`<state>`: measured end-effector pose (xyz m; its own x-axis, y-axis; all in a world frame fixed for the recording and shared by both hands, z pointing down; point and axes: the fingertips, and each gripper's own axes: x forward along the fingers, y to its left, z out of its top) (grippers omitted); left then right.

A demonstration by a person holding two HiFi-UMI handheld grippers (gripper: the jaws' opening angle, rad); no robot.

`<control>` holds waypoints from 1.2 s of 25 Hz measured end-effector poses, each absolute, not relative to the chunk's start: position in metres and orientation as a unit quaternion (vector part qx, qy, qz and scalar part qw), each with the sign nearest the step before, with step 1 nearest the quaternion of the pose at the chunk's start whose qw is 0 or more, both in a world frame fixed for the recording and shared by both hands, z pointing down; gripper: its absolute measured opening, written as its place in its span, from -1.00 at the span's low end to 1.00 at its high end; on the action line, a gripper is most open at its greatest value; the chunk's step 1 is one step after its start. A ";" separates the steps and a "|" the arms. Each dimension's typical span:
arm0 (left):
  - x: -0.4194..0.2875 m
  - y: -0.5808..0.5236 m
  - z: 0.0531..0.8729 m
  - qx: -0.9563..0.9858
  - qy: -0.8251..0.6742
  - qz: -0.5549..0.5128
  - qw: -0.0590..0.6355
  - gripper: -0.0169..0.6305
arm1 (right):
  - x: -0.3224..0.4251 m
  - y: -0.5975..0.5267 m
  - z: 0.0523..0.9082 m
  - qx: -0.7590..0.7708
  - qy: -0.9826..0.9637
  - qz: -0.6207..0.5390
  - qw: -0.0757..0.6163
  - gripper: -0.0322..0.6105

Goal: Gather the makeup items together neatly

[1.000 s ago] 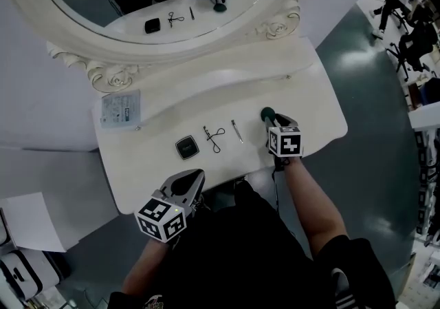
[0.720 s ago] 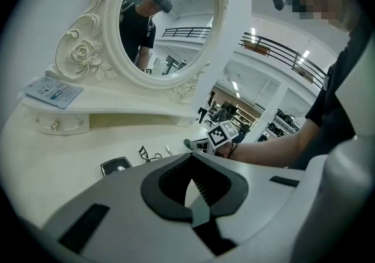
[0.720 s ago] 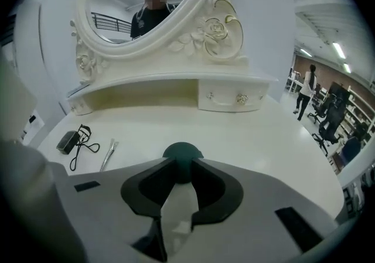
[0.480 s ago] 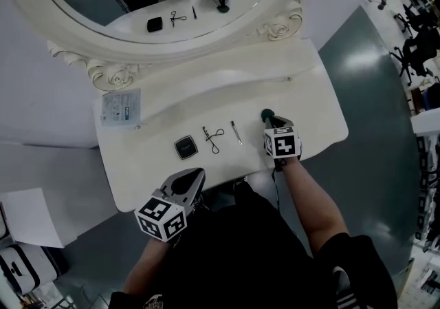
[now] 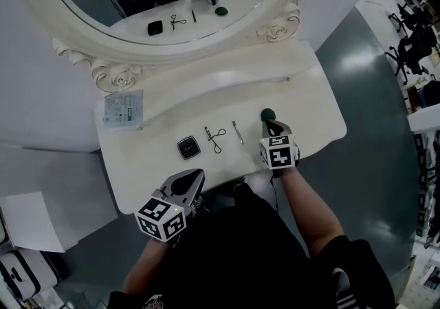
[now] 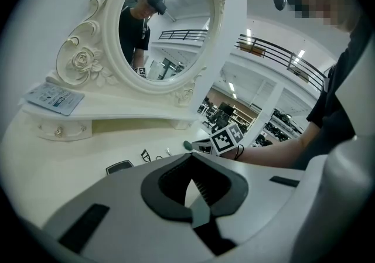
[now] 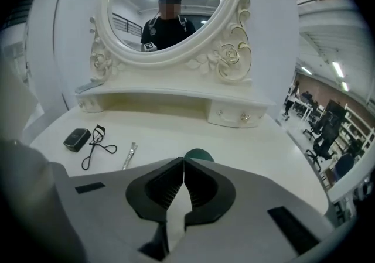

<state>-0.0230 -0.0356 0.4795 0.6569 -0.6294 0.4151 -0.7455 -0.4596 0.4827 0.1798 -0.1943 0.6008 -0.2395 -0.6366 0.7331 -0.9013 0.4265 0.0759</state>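
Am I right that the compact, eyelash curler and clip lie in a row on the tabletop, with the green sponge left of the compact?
Not quite: the head view shows the green sponge right of the clip, not left of the compact. The compact, eyelash curler and clip do lie in a row on the tabletop.

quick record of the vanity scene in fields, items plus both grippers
surface: white vanity table, oval mirror
row, left to right: black compact, eyelash curler, silver clip, green sponge
shelf: packet
left gripper: shut, empty, at near edge
right gripper: jaws just closed, empty, tips beside sponge
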 end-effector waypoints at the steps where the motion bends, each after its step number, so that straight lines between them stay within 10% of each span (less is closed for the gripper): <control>1: -0.024 -0.035 0.479 0.850 -0.404 0.089 0.326 -0.92 | 0.184 -0.196 0.604 0.505 -0.760 0.185 0.366 -0.80; 7: -0.031 -0.032 0.482 0.847 -0.406 0.092 0.331 -0.92 | 0.194 -0.209 0.622 0.500 -0.749 0.244 0.360 -0.27; 14: -0.034 -0.034 0.484 0.843 -0.411 0.094 0.334 -0.92 | 0.206 -0.218 0.631 0.505 -0.736 0.228 0.389 -0.71; 30: -0.035 -0.032 0.480 0.851 -0.400 0.092 0.328 -0.92 | 0.153 -0.177 0.609 0.446 -0.764 0.169 0.435 -0.71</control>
<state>-0.0354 -0.0316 0.4800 0.6631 -0.6207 0.4183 -0.7408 -0.4644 0.4853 0.1529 -0.1774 0.6093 -0.2228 -0.5346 0.8152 -0.8281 0.5450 0.1311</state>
